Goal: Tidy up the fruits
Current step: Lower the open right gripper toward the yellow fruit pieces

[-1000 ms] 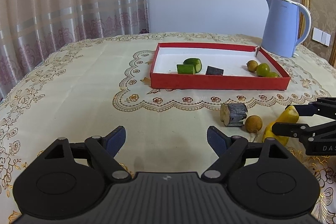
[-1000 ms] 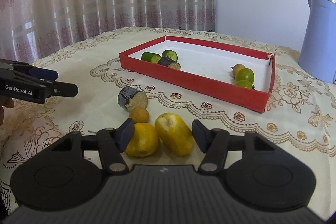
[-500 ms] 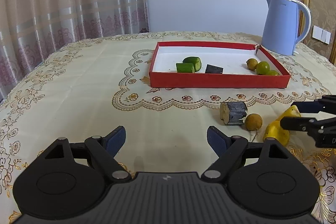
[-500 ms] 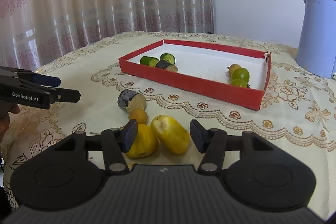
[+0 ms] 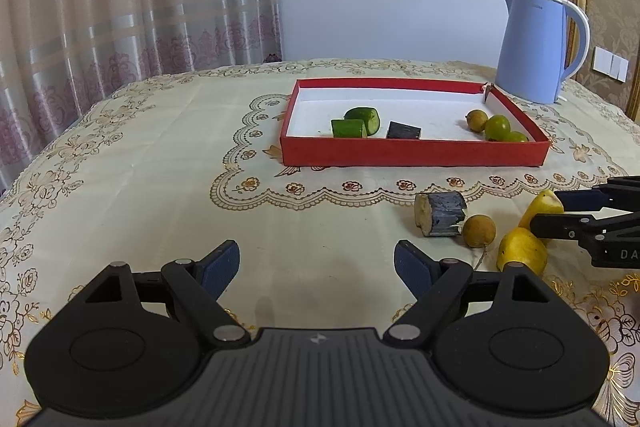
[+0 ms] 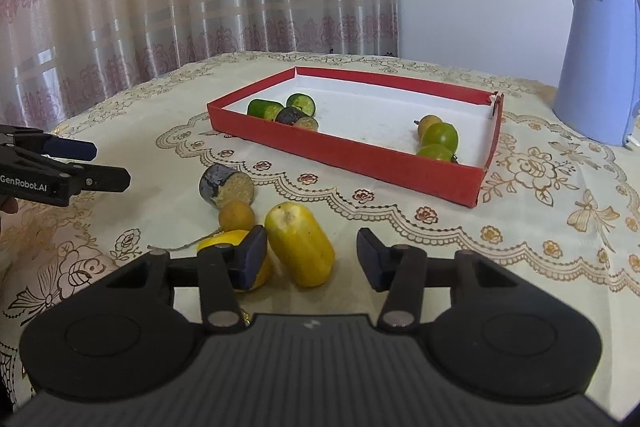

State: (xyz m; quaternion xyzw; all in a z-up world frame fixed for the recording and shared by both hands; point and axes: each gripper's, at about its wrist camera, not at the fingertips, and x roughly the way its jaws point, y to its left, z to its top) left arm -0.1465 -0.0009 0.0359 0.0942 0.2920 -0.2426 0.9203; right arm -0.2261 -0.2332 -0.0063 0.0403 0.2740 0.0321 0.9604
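A red tray (image 5: 412,150) (image 6: 344,157) holds cucumber pieces (image 5: 354,123), a dark piece (image 5: 404,131), a brown fruit and green fruits (image 6: 440,137). On the cloth lie a dark-skinned piece (image 6: 226,183), a small brown fruit (image 6: 237,215) and two yellow pieces (image 6: 302,245) (image 6: 224,247). My right gripper (image 6: 312,255) is open, its fingers on either side of the right yellow piece. My left gripper (image 5: 316,265) is open and empty over bare cloth, left of the loose fruit.
A blue kettle (image 5: 536,47) stands behind the tray's right end. Curtains hang behind the table's left side. The table is covered by a cream embroidered cloth (image 5: 140,155). The left gripper shows at the left edge of the right wrist view (image 6: 60,167).
My right gripper has moved forward and right, so the right yellow piece now lies between its fingers. The left gripper has hardly moved.
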